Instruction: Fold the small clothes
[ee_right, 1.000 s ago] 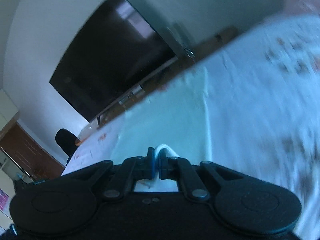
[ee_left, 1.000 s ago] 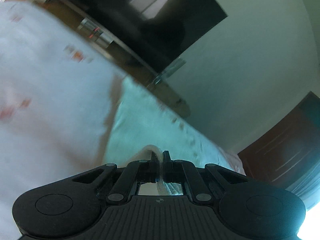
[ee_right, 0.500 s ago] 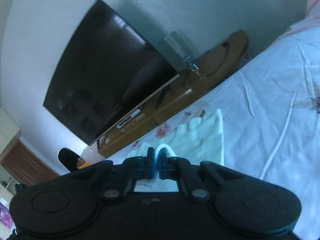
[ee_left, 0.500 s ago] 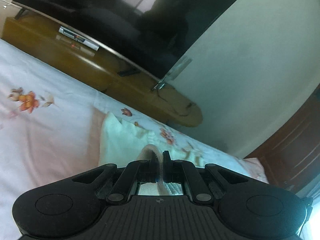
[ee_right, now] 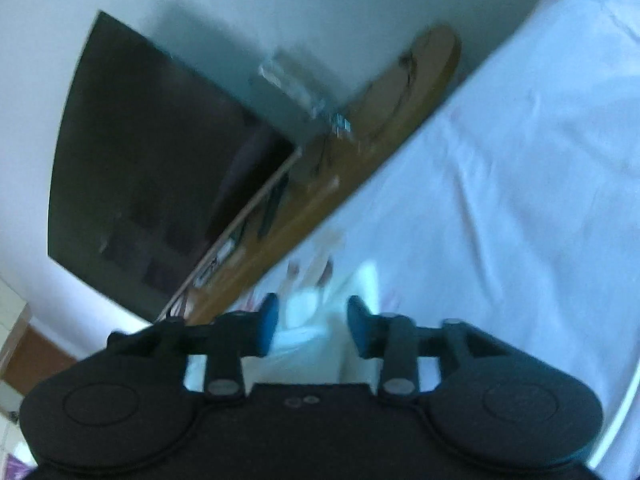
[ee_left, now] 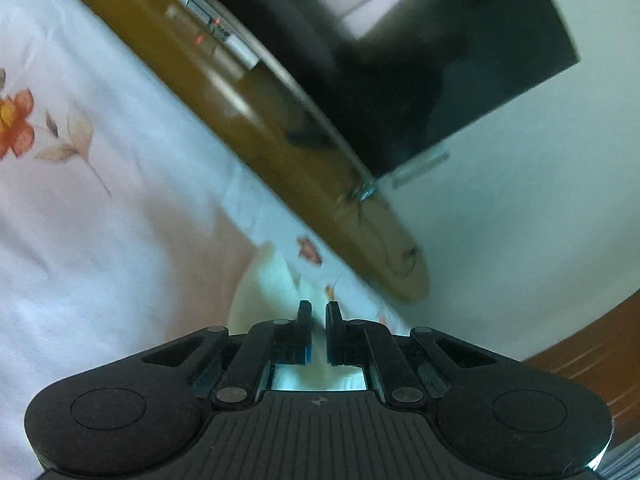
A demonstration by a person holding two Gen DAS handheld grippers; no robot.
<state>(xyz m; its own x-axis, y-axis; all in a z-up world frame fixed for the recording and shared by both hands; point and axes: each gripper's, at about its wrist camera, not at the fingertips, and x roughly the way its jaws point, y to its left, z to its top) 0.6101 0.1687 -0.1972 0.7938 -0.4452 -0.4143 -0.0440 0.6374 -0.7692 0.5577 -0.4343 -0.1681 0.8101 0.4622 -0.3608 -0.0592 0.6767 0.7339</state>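
Across the bed (ee_left: 100, 240), a white floral sheet ran to the far edge, where a wooden TV bench (ee_left: 304, 184) stood under a dark TV (ee_right: 160, 168) on the wall. Near that far edge lay the pale cloth (ee_left: 264, 292), low in both views. Left gripper (ee_left: 318, 312) was opening, cloth between its jaws, pads apart from it. Right gripper (ee_right: 312, 320) was opening wider over the cloth (ee_right: 316, 328), released.
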